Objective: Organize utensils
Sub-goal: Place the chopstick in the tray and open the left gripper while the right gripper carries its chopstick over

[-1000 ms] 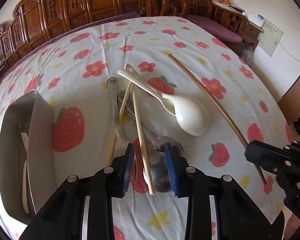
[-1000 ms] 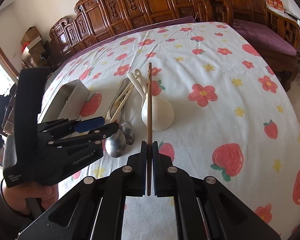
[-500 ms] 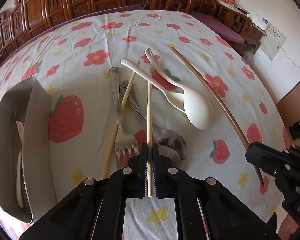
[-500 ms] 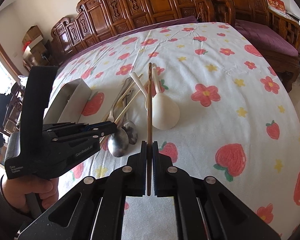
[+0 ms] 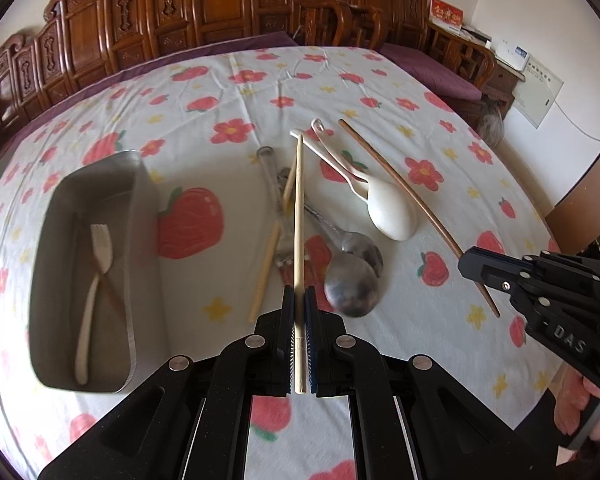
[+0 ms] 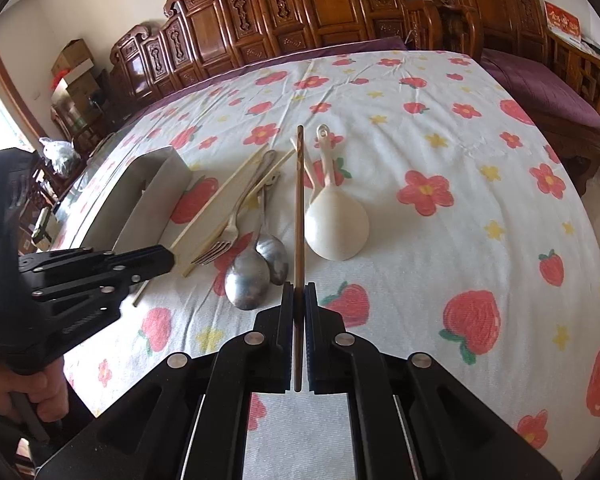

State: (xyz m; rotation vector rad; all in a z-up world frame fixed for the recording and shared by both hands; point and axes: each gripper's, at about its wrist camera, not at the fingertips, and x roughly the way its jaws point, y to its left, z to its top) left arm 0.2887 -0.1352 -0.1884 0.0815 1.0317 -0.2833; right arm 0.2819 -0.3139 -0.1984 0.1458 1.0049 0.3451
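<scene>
My left gripper (image 5: pixel 299 294) is shut on a pale wooden chopstick (image 5: pixel 299 208), held above the pile of utensils. My right gripper (image 6: pixel 299 292) is shut on a dark brown chopstick (image 6: pixel 299 200), also lifted off the cloth. On the table lie a second pale chopstick (image 5: pixel 266 264), a metal fork (image 5: pixel 274 188), two metal spoons (image 5: pixel 352 288) and two white plastic spoons (image 5: pixel 392 212). A metal tray (image 5: pixel 140 200) at the left holds a pale plastic fork (image 5: pixel 100 248). The right wrist view shows the left gripper (image 6: pixel 168 258) beside the tray (image 6: pixel 156 184).
The table wears a white cloth (image 6: pixel 440 160) with red flowers and strawberries. Carved wooden chairs (image 5: pixel 180 12) line its far edge. A hand (image 6: pixel 40 396) grips the left tool's handle at the lower left of the right wrist view.
My left gripper shut on the pale chopstick, lifted it out of the pile and drew back towards the tray. The right gripper stayed still with the brown chopstick.
</scene>
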